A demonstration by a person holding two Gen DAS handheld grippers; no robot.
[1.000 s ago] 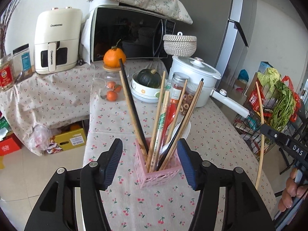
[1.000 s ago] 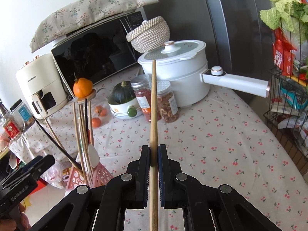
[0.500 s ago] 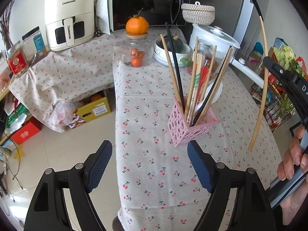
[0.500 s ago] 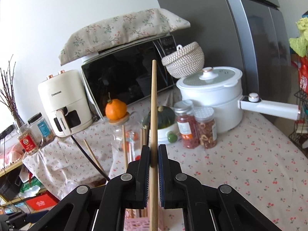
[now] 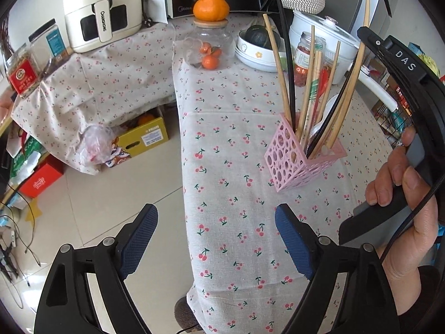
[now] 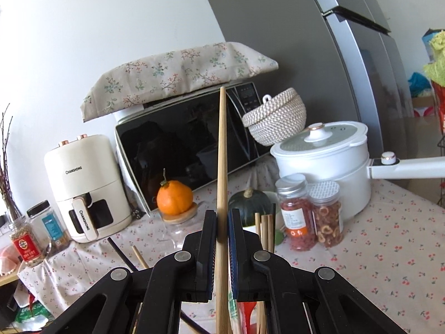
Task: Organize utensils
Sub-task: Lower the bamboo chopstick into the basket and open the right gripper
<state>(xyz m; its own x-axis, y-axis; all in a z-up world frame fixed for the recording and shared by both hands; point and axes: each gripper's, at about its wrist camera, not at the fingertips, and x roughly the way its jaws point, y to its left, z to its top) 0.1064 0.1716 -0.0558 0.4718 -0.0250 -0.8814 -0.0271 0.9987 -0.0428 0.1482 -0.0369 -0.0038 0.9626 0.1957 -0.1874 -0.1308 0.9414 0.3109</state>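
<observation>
Currently right hand-held gripper [image 6: 222, 232] clamps a wooden chopstick [image 6: 222, 167] upright above the pink holder [image 5: 294, 161]. Left hand-held gripper [image 5: 217, 239] gapes empty over the worktop [image 5: 236, 222] edge, holder near.

One pink holder [image 5: 294, 164] stands on the cherry-print table [image 5: 236, 222], one chopstick [image 6: 221, 167] is clamped above it. At the table's far edge: two lidded spice jars [image 6: 311, 214], one white pot [image 6: 325, 164], one green squash [image 6: 249, 204], one glass jar [image 5: 210, 47] topped by one orange [image 5: 211, 7]. Behind stand one microwave [image 6: 178, 150], one air fryer [image 6: 83, 183] and one woven basket [image 6: 275, 119].
</observation>
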